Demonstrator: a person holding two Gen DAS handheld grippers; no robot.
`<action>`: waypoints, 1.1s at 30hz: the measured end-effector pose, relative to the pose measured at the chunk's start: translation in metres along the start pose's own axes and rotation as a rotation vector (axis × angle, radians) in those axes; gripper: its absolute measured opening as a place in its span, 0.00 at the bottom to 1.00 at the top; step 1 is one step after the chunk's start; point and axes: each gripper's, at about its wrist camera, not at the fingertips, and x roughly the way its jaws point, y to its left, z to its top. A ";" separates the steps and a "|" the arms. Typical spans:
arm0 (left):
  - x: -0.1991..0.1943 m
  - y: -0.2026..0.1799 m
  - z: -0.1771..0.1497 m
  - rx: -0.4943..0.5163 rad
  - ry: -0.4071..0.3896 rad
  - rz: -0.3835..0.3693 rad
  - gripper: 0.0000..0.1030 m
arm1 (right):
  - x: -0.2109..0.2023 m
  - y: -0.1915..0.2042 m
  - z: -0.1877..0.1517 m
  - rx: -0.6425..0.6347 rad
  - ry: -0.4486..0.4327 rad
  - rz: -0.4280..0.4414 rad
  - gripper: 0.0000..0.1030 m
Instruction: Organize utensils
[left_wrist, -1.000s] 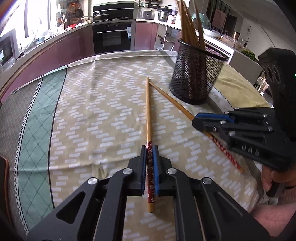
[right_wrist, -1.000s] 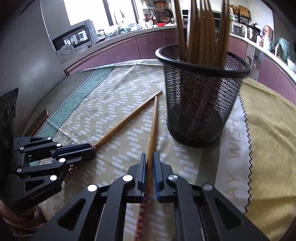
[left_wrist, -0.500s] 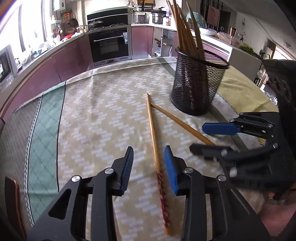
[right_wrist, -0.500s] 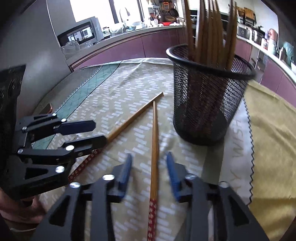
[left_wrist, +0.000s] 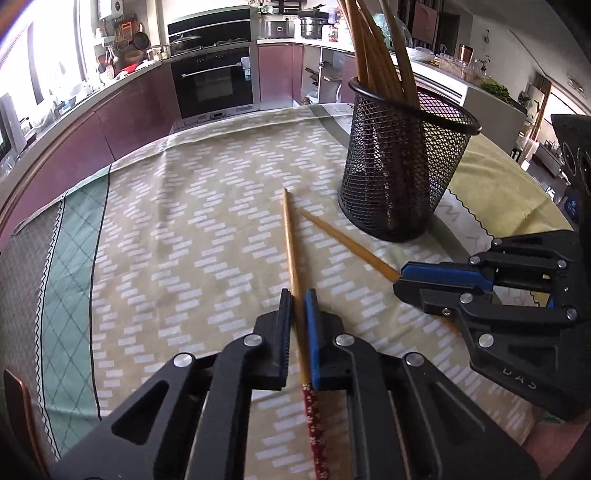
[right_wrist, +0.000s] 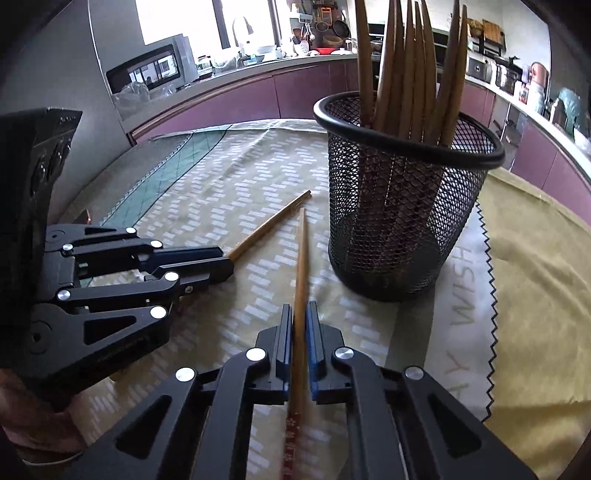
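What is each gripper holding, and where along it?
The left gripper pinches one chopstick on its bare wood, just above the red patterned end. The right gripper pinches the other chopstick likewise.

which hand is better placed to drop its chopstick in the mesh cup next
Right, probably. Both grippers are shut on a chopstick, but the right gripper sits next to the mesh cup, while the left gripper is farther to the side.
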 end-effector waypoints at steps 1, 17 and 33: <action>0.000 0.000 0.000 -0.006 -0.001 -0.001 0.08 | 0.000 -0.001 0.000 0.009 0.000 0.009 0.06; -0.024 0.021 -0.011 -0.134 -0.025 -0.103 0.07 | -0.025 -0.014 -0.005 0.110 -0.064 0.209 0.06; -0.047 0.022 -0.012 -0.166 -0.077 -0.161 0.07 | -0.044 -0.013 -0.005 0.127 -0.125 0.278 0.06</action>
